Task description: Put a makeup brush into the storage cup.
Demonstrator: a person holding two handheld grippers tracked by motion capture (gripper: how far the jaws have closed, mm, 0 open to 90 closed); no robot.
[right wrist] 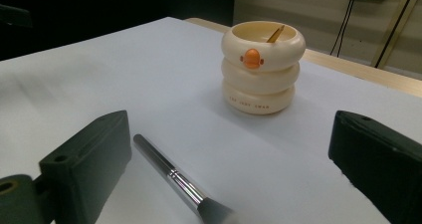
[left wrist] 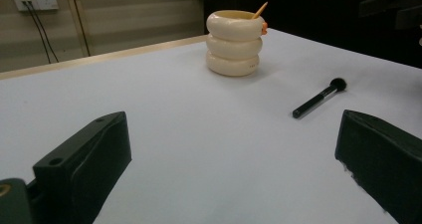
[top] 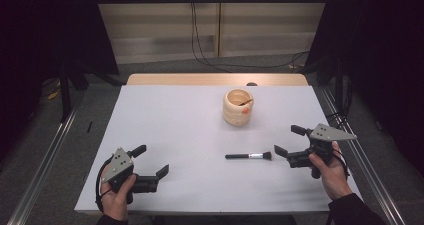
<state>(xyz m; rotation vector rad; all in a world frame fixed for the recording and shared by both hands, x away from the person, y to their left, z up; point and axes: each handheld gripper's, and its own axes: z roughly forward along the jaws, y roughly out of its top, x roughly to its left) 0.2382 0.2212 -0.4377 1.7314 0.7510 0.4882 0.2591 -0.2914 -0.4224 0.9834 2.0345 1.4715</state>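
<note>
A cream holder (top: 238, 107) made of three stacked rings stands upright on the white table (top: 175, 125), right of centre toward the back. It bears an orange mark, and a thin wooden stick (top: 245, 102) leans inside it. A black-handled makeup brush (top: 248, 156) lies flat in front of the holder, bristles to the right. My right gripper (top: 288, 140) is open just right of the bristles, not touching them. In the right gripper view the brush (right wrist: 171, 171) lies between the spread jaws, with the holder (right wrist: 261, 67) beyond. My left gripper (top: 152, 160) is open and empty near the front left corner.
A strip of bare wooden tabletop (top: 215, 79) shows at the far edge. Metal rails (top: 45, 155) run along the floor on both sides. Cables (top: 200, 45) hang from a wall socket behind the table. Dark curtains flank the scene.
</note>
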